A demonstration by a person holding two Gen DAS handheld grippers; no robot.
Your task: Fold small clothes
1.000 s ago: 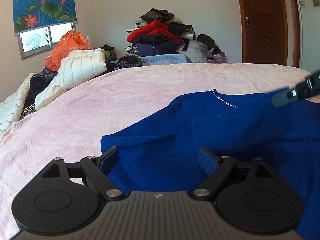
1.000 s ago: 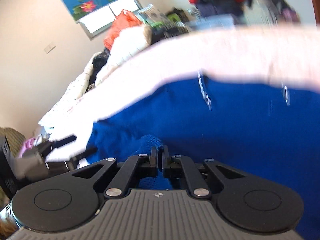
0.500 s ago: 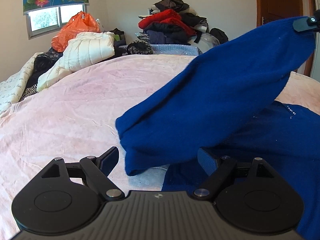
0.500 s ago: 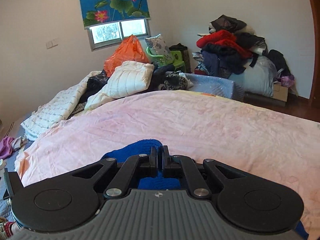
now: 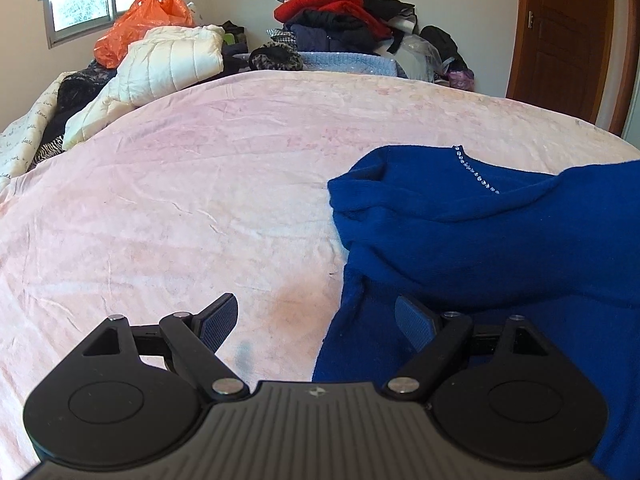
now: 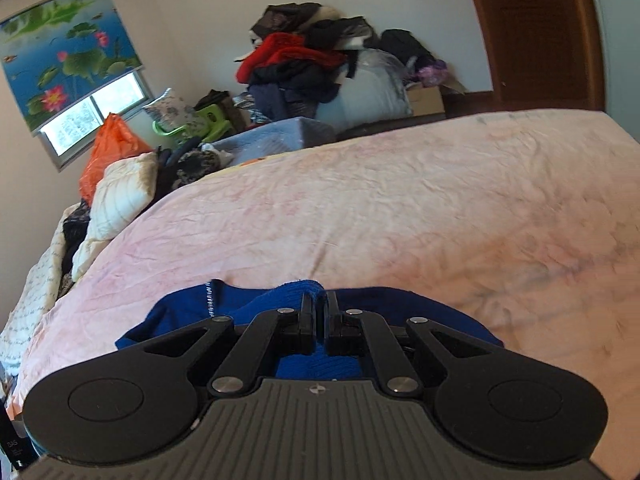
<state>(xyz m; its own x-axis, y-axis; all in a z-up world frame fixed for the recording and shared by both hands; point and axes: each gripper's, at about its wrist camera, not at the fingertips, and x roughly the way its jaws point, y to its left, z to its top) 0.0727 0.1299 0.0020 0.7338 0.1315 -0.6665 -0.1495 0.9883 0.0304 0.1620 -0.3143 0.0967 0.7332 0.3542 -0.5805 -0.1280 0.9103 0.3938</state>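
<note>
A blue knit sweater (image 5: 480, 240) with a beaded neckline lies on the right part of the pink bedspread (image 5: 200, 200), one sleeve laid across its body toward the right. My left gripper (image 5: 316, 318) hangs open over the sweater's left edge, its right finger over the blue cloth and its left finger over the bedspread, nothing gripped. In the right wrist view my right gripper (image 6: 319, 312) is shut on the sleeve end (image 6: 292, 294) of the blue sweater (image 6: 180, 316), held just above the garment's body.
White quilted bedding (image 5: 168, 64) and an orange plastic bag (image 5: 140, 24) lie at the bed's far left. A heap of clothes (image 5: 340, 16) stands against the back wall. A brown wooden door (image 5: 560, 32) is at the right.
My right gripper carried the sleeve up off the bed and across to the right; the sleeve now lies draped over the sweater's body. The left gripper shifted slightly and stayed open.
</note>
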